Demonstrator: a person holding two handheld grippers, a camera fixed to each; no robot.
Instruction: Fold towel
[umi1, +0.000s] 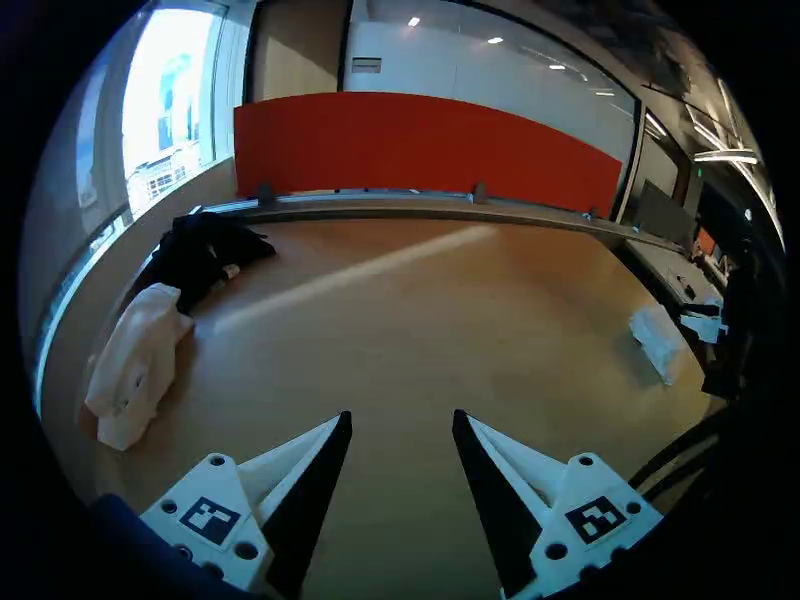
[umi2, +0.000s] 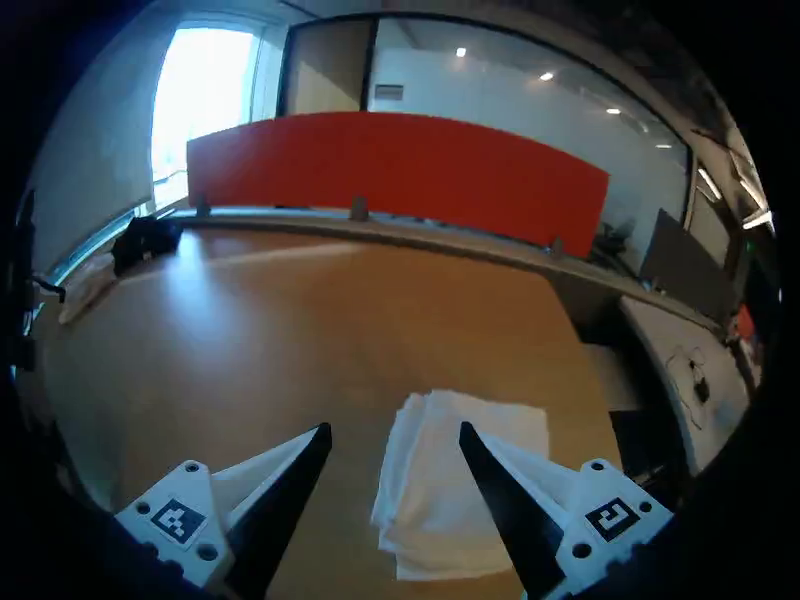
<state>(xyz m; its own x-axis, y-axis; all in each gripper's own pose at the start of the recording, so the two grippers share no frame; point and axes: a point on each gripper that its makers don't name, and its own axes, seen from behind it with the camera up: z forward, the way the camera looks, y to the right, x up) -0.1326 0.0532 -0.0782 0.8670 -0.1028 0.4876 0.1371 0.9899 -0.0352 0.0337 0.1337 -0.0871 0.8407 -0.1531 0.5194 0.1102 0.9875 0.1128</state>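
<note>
**Both grippers open over the table, towel lying folded at its right edge**

In the left gripper view, your left gripper (umi1: 400, 420) was released. Its two dark-tipped white fingers stood wide apart above the bare light wooden table (umi1: 430, 310) and gripped nothing. The folded white towel (umi1: 658, 340) lay far off near the table's right edge. On the left side a crumpled cream cloth bundle (umi1: 135, 365) sat by the edge. A heap of black fabric (umi1: 205, 255) lay just behind it, close enough that the two appeared to touch. A long red partition panel (umi1: 420, 150) stood along the table's far side, with a bright window (umi1: 170, 110) to its left.

In the right gripper view, your right gripper (umi2: 395, 430) was also released, with its fingers spread and clamping nothing. The towel (umi2: 430, 490) lay flat on the table directly ahead, showing between the two fingers, and the right finger covered part of it. The view did not show whether the fingers touched the towel. The black fabric (umi2: 145, 240) sat far off at the table's left corner, in front of the partition.
</note>
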